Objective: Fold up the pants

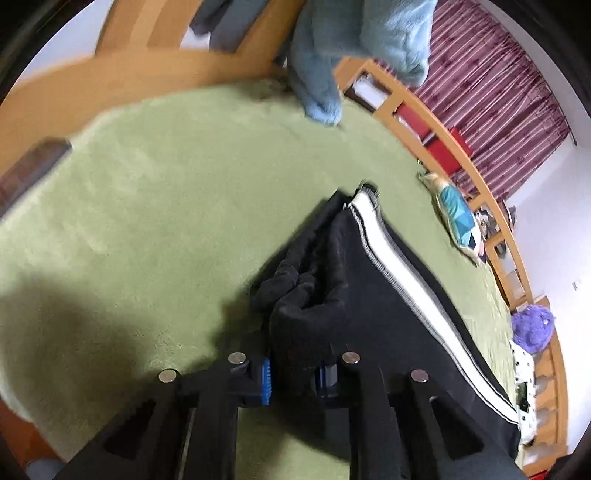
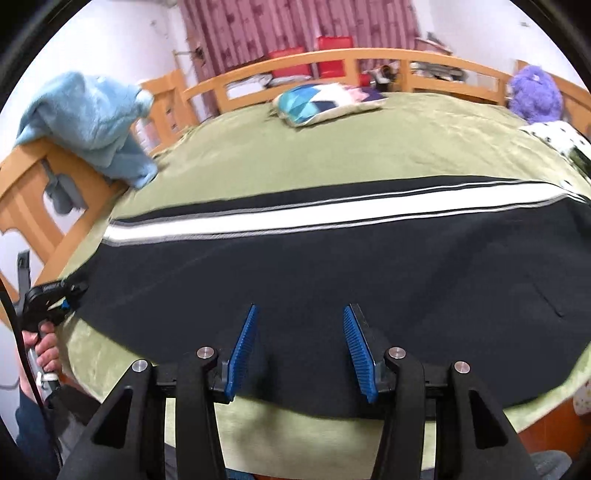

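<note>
This is a bedroom in a home. Ahead of the right tool lies a wide bed under a green blanket (image 2: 258, 158), fenced by a wooden bed frame (image 2: 332, 61) with railed sides. A patterned pillow (image 2: 317, 101) rests at the far side, a purple plush toy (image 2: 535, 92) sits to the far right, and a light blue fleece (image 2: 92, 118) is draped over the rail at the left. Behind the frame hang striped maroon curtains (image 2: 280, 26) against white walls.
</note>
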A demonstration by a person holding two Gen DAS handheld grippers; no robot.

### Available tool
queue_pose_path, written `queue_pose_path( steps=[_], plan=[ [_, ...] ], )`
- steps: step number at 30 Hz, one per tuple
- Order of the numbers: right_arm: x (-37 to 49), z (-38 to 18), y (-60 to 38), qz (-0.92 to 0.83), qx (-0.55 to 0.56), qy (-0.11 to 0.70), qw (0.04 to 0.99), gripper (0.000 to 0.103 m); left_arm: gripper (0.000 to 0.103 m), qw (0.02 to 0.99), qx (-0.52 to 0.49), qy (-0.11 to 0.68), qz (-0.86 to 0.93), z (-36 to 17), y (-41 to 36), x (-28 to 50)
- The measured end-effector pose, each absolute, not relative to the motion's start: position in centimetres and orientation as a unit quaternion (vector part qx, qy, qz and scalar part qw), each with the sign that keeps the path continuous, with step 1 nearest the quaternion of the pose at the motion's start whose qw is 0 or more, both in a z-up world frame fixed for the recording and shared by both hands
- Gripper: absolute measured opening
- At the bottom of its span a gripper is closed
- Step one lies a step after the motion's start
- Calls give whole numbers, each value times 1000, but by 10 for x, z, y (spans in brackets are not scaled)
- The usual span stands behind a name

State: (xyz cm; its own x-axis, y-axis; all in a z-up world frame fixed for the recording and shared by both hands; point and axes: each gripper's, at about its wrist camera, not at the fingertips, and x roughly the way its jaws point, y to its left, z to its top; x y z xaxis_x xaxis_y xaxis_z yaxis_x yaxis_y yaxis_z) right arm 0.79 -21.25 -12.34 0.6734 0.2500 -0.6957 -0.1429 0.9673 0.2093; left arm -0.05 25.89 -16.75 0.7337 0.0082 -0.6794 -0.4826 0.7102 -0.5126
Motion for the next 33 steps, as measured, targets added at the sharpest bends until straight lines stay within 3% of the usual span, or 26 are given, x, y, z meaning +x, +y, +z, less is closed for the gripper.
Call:
queue_pose_path(
  steps=[8, 16, 26, 31, 33],
  plan=[
    [8, -110, -261, 100, 73, 355, 927, 49, 14, 934, -136, 291, 157, -66, 158, 19],
    [5, -114, -352, 102, 168, 308, 931, 49, 11, 956, -60, 287, -8, -12, -3, 38],
    [-1, -149, -430, 66, 256, 324, 908, 49, 11, 919, -39, 351, -177, -64, -186, 59],
    [0, -158, -441, 61, 272, 330, 902, 49, 13, 862, -45, 464, -197, -120, -206, 61],
    [3, -159, -438, 65, 269, 334, 901, 49, 18, 851, -65, 481, -201, -127, -199, 55]
  ],
)
